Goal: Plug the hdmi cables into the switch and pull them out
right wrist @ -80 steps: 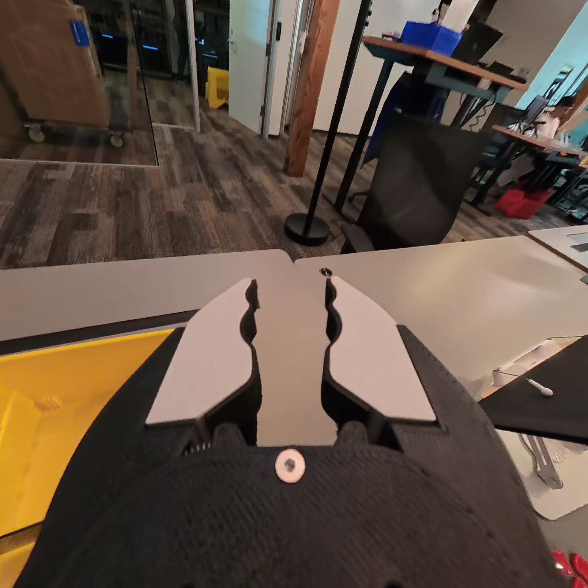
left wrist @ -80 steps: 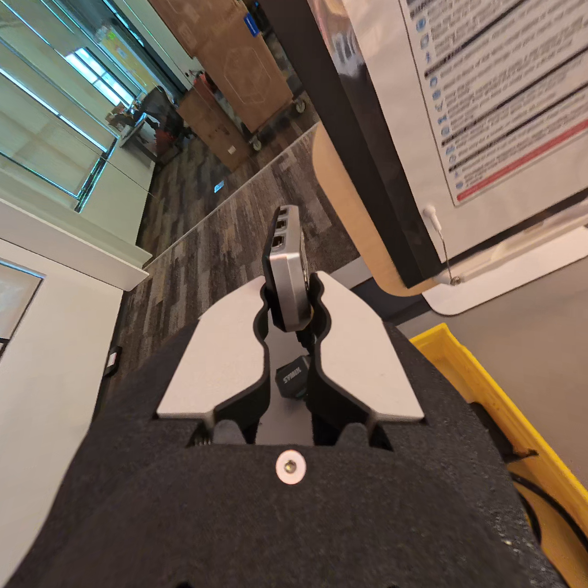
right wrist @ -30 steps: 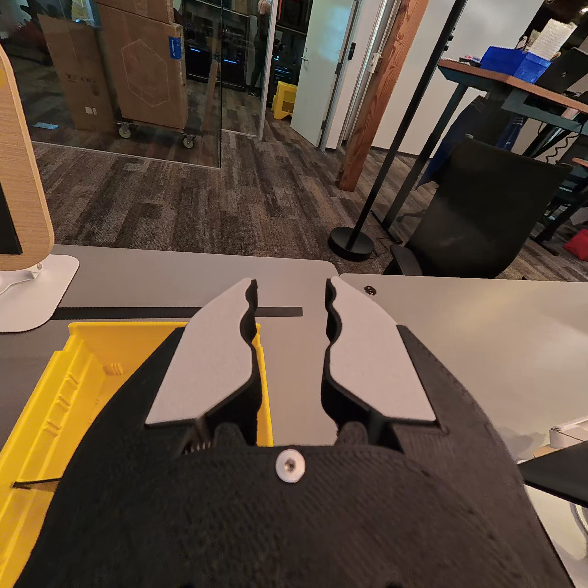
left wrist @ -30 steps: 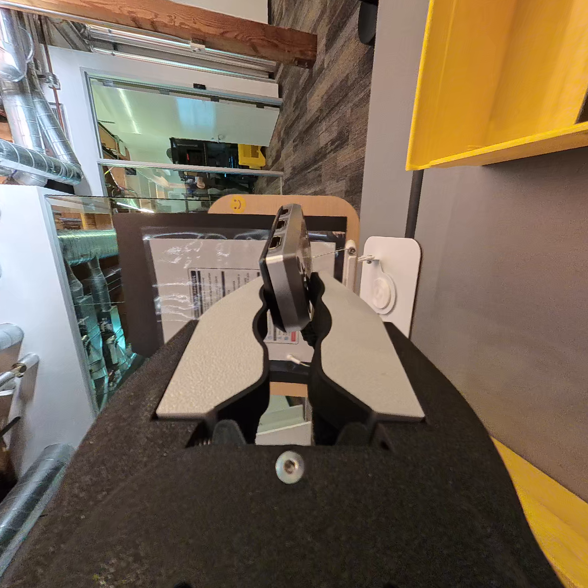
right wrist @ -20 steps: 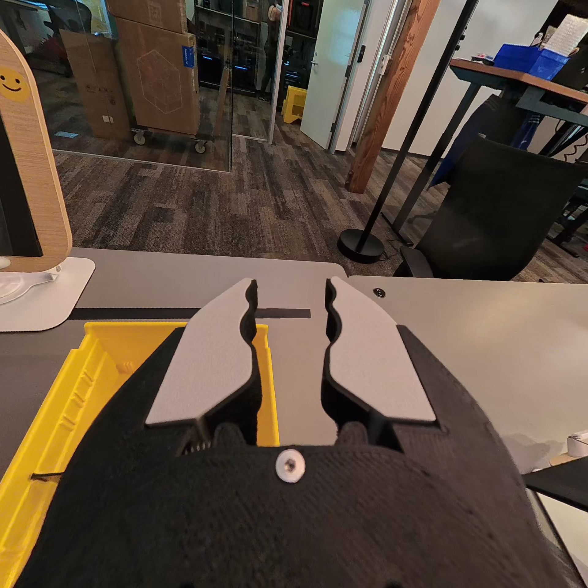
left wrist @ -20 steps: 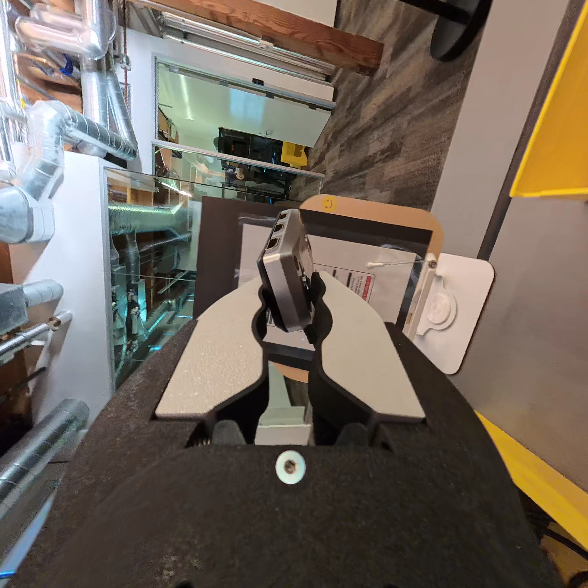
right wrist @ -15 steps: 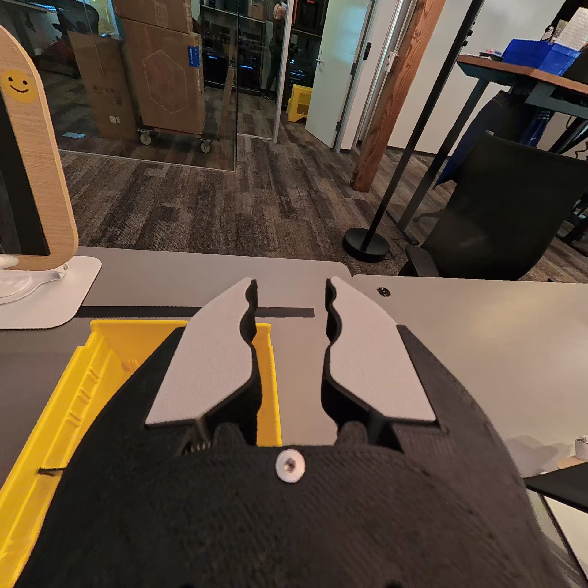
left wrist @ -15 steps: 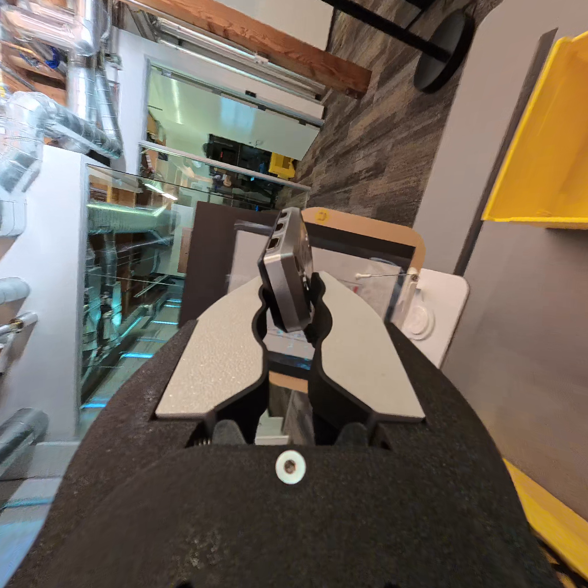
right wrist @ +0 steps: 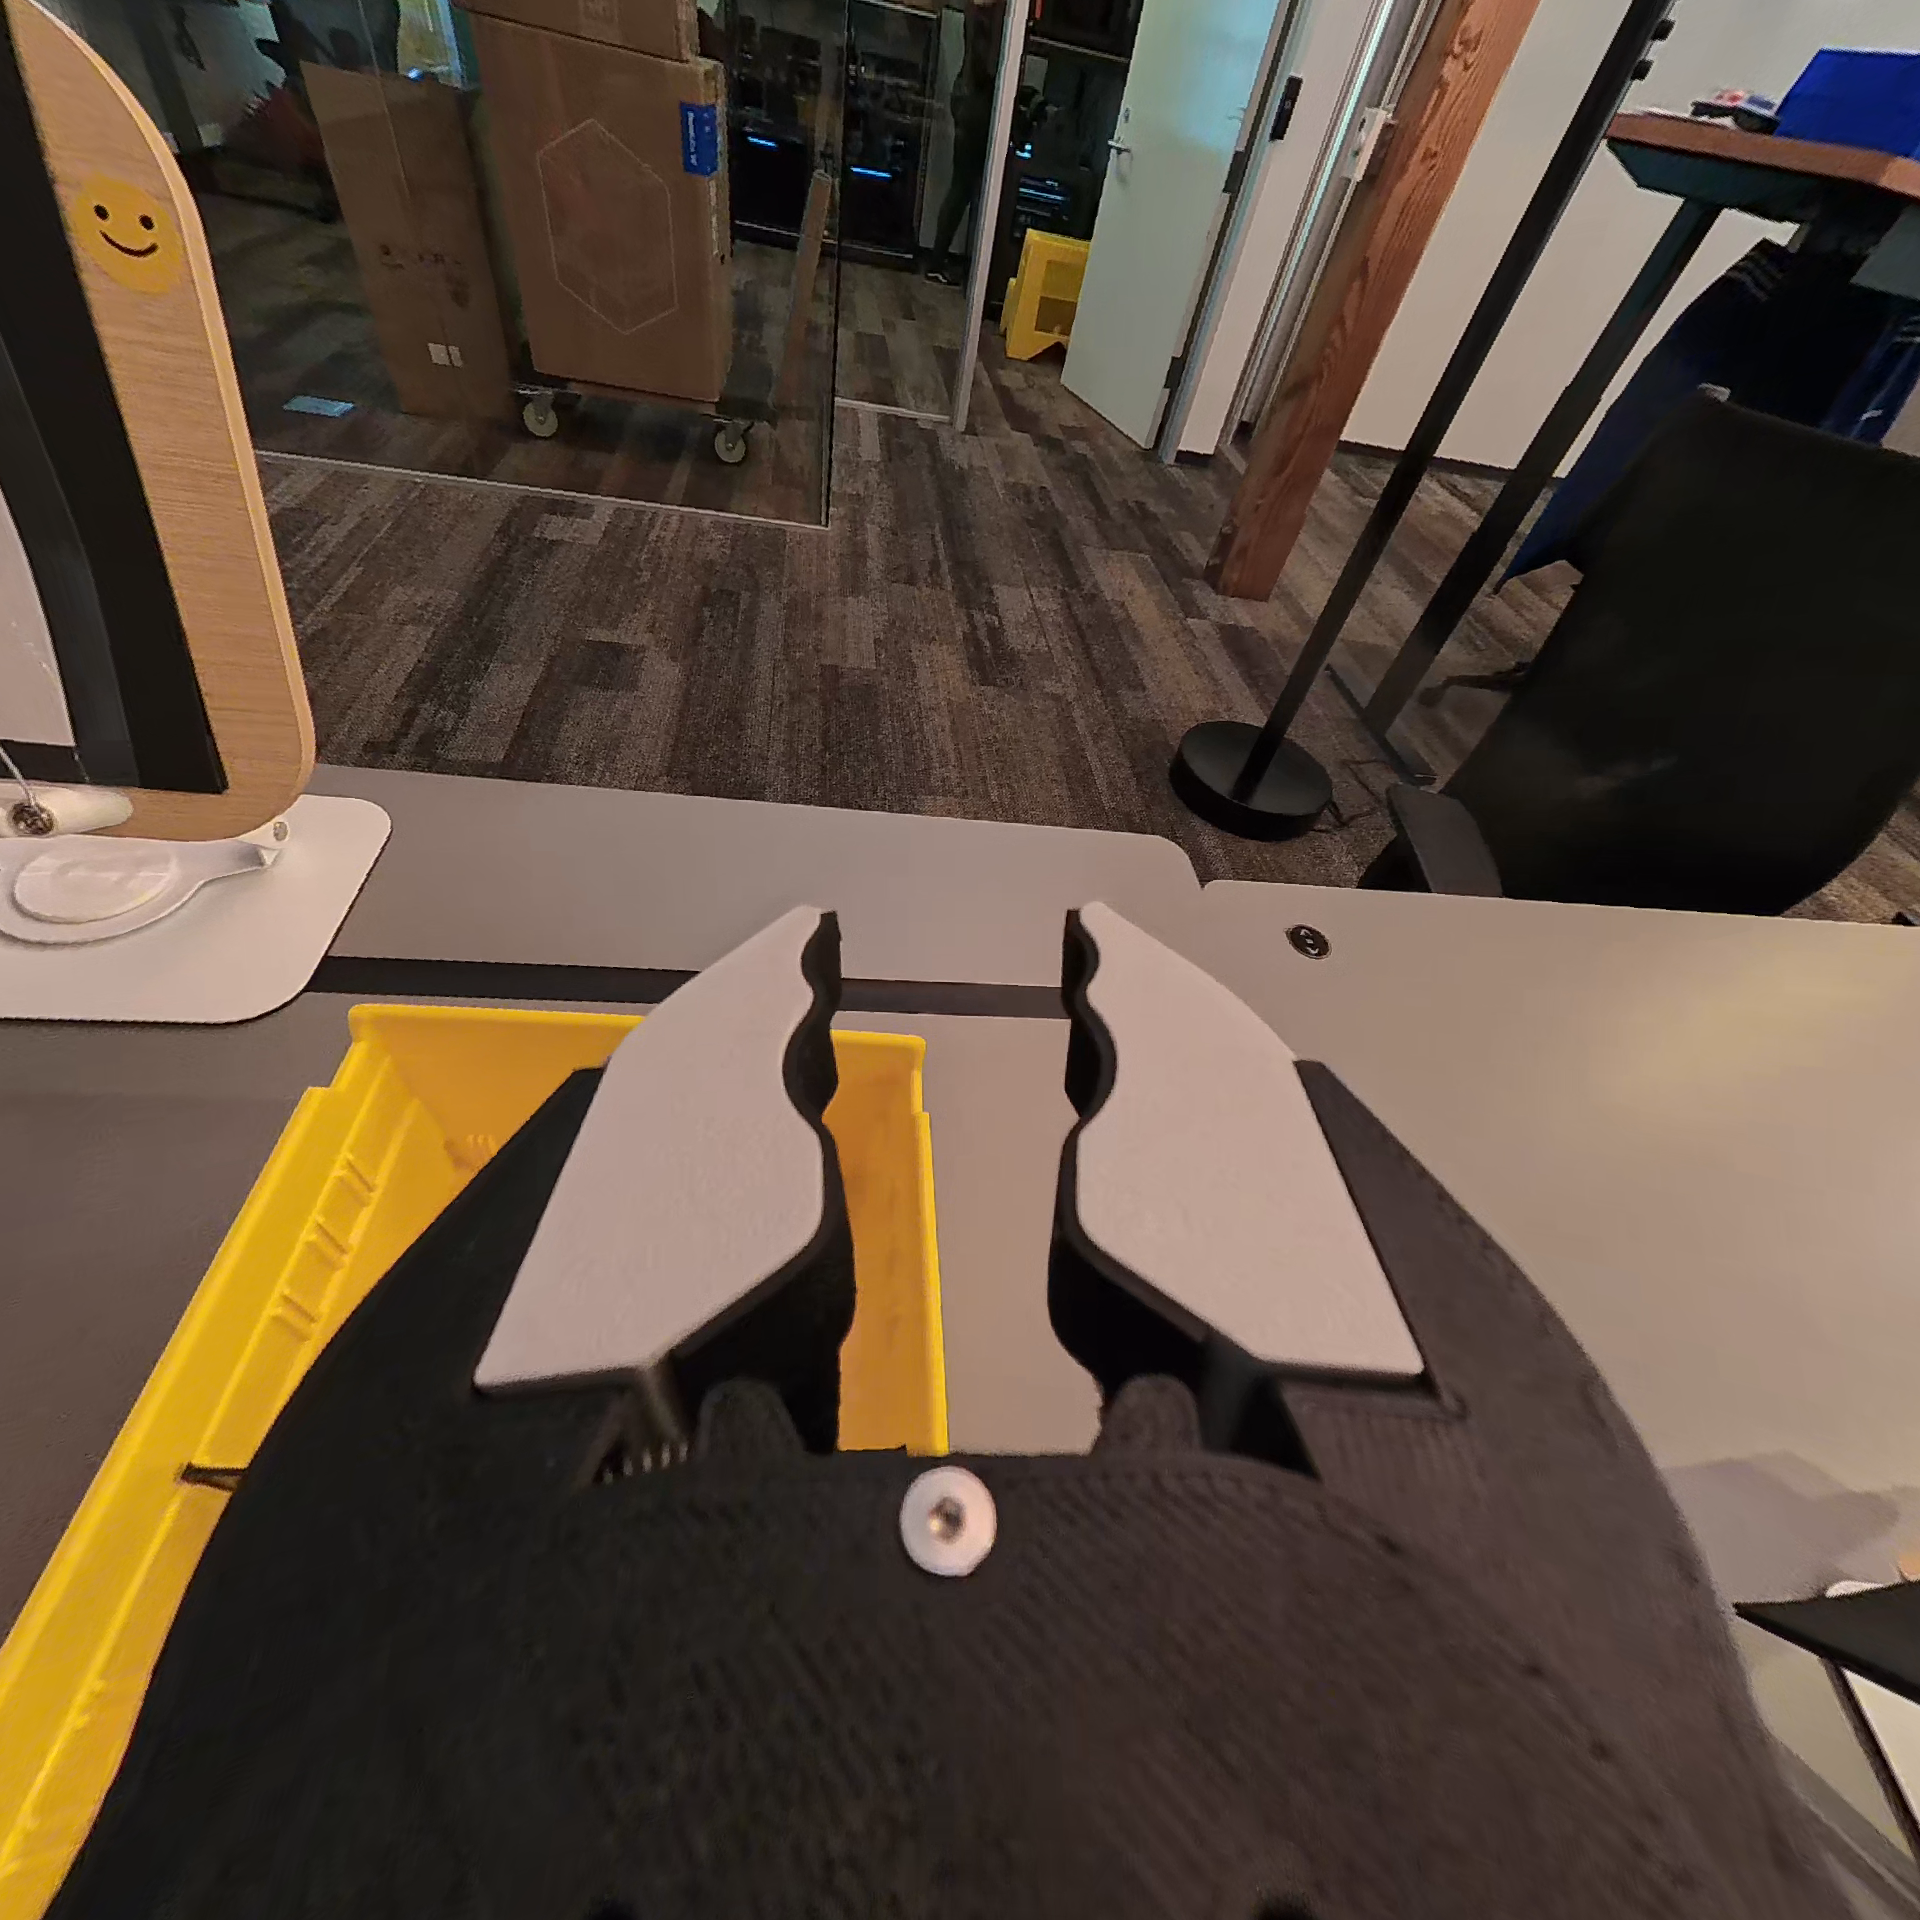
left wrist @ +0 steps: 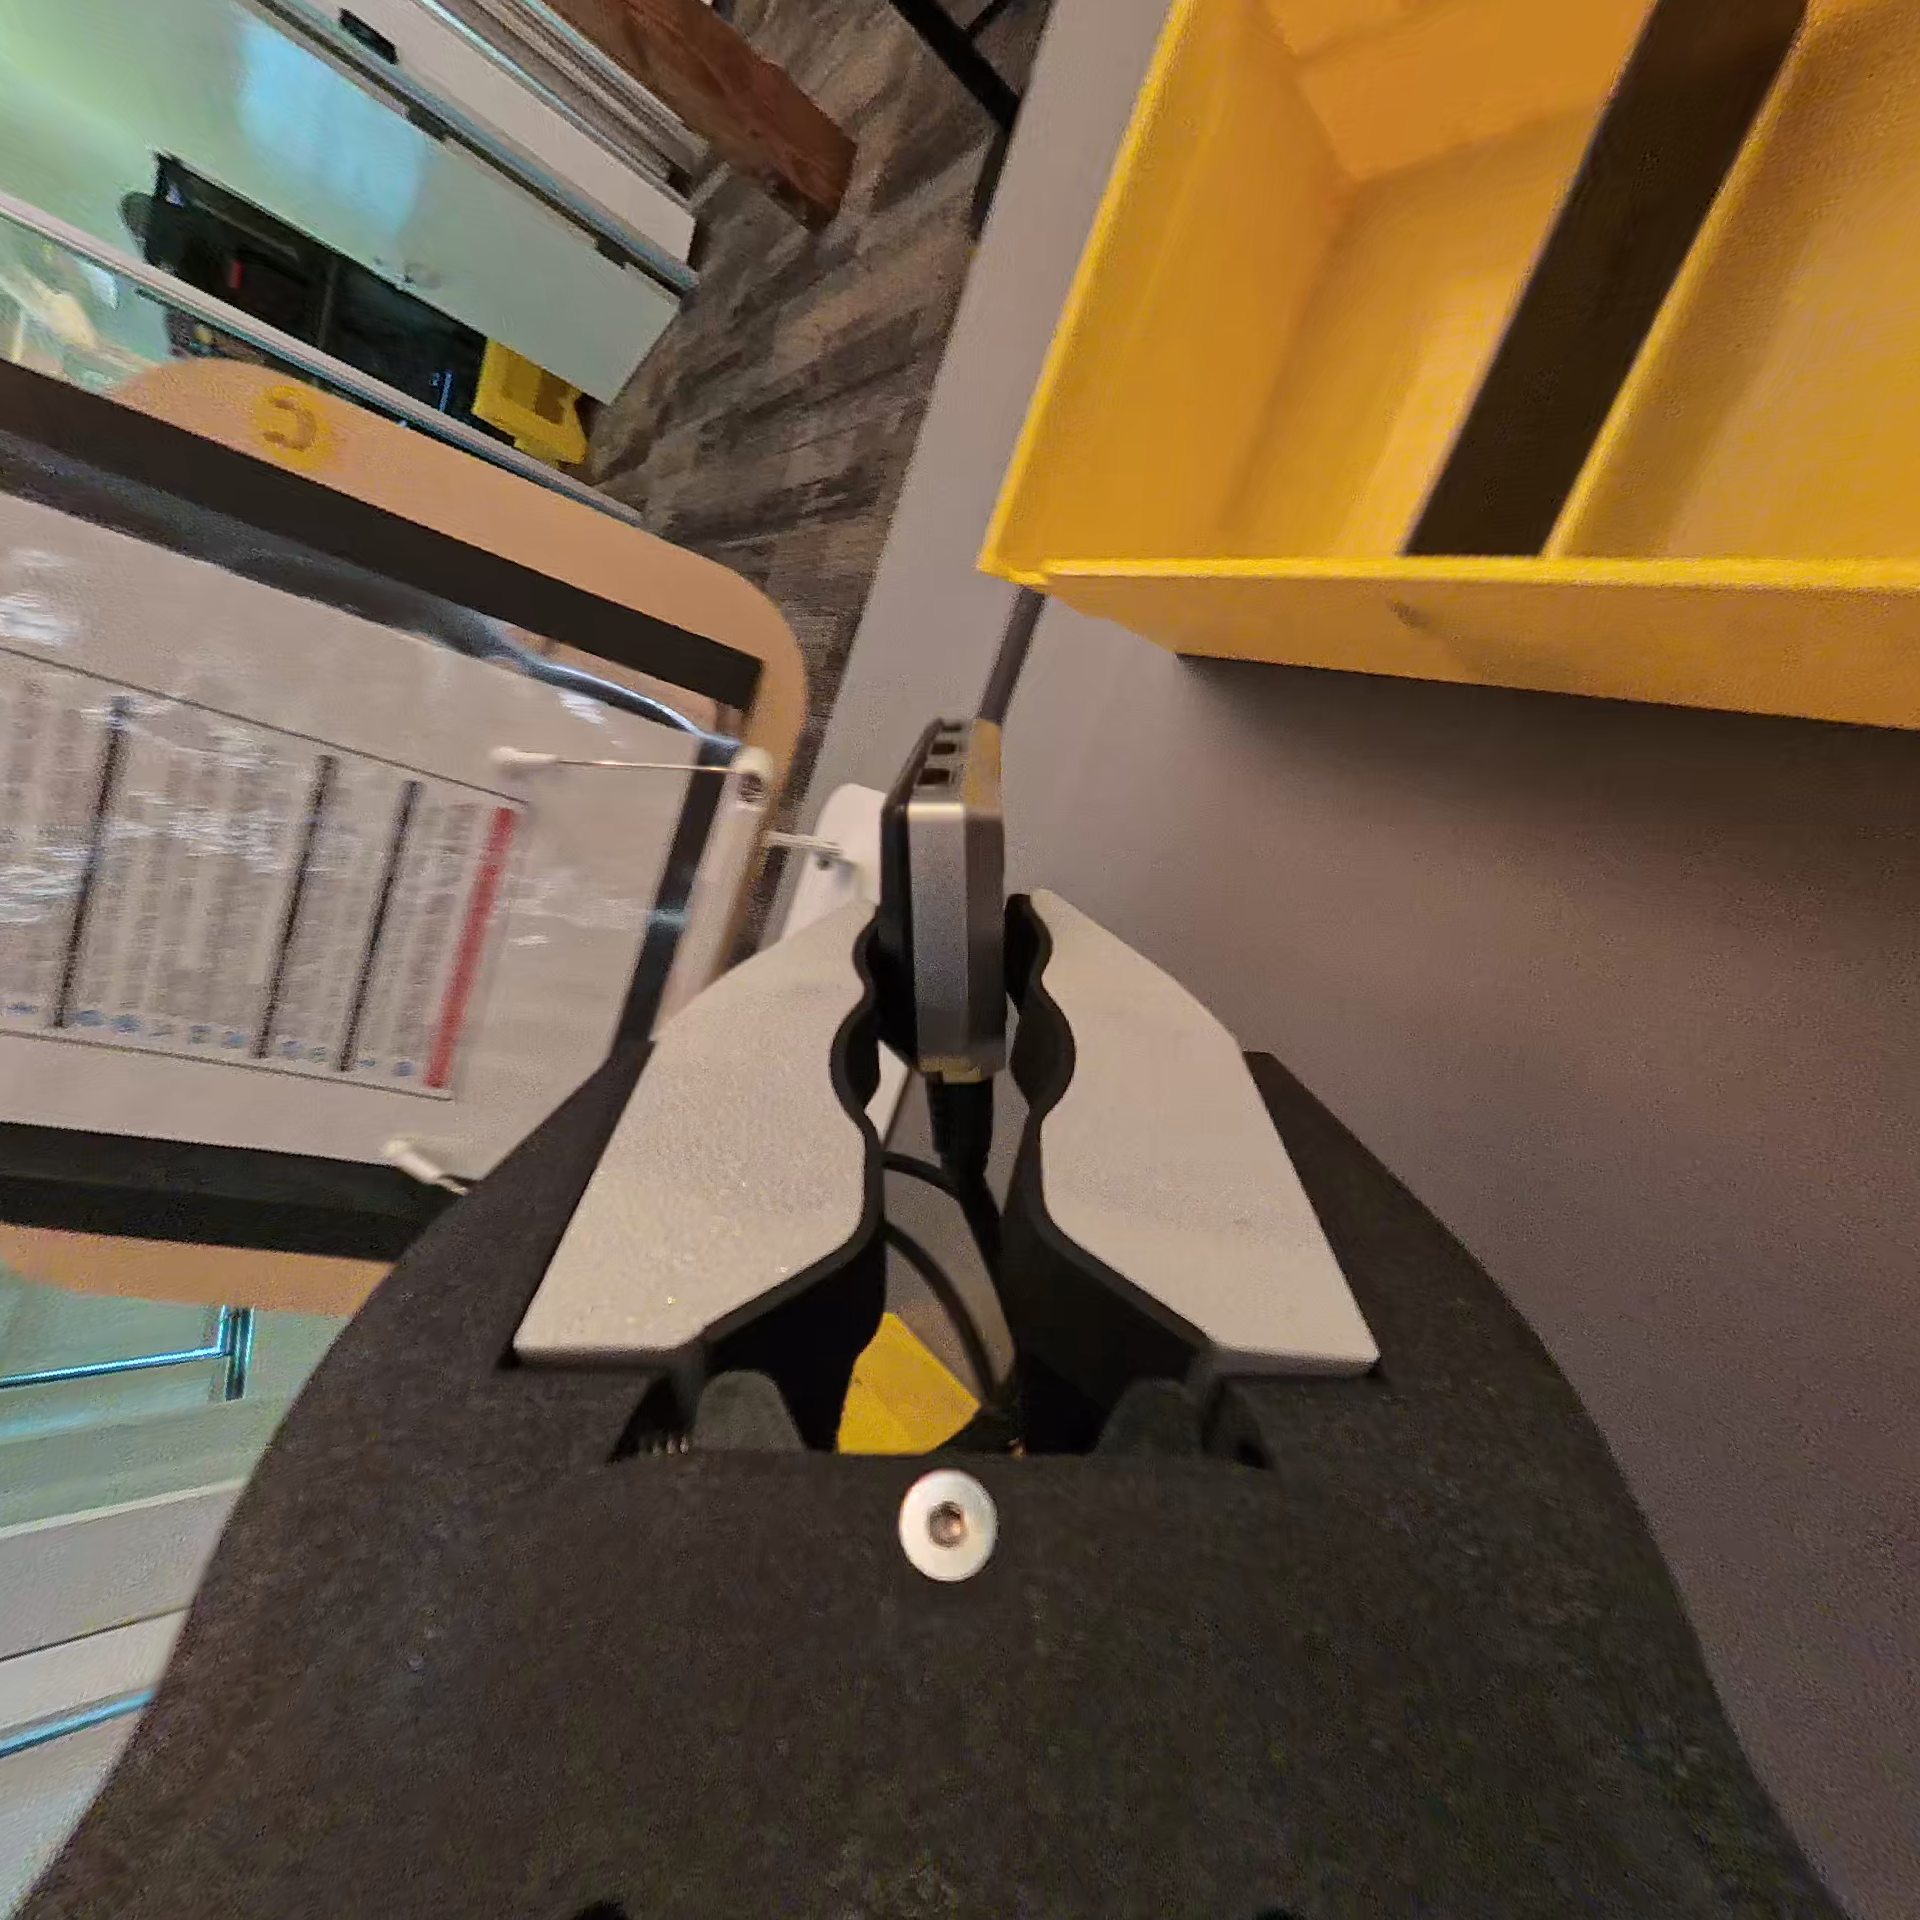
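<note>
The left gripper (left wrist: 940, 961) is clamped on the switch (left wrist: 943, 904) — a slim grey-and-black box held on edge between the two fingers, its far end sticking out past the fingertips with a row of ports showing along the top. From the near end of the switch a black cable (left wrist: 961, 1174) runs back down between the fingers toward the gripper body; its plug sits at the switch, though whether it is fully seated cannot be told. The left wrist view is rolled on its side, so the grey table (left wrist: 1558, 1039) fills the right of the picture, with the yellow bin (left wrist: 1299, 613) lying on it beyond the switch; a dark divider crosses the bin's inside. Near the table's edge stands a wooden-framed sign holder (left wrist: 774, 665) on a white base.

The right gripper (right wrist: 948, 951) holds nothing, its fingers spread wide with table showing in the gap. It hangs over the near right part of the yellow bin (right wrist: 312, 1247), the left finger above the bin's wall and the right finger over bare table (right wrist: 1558, 1091) beside it. The sign holder (right wrist: 208, 520) stands at the table's far left corner — well apart from this gripper
</note>
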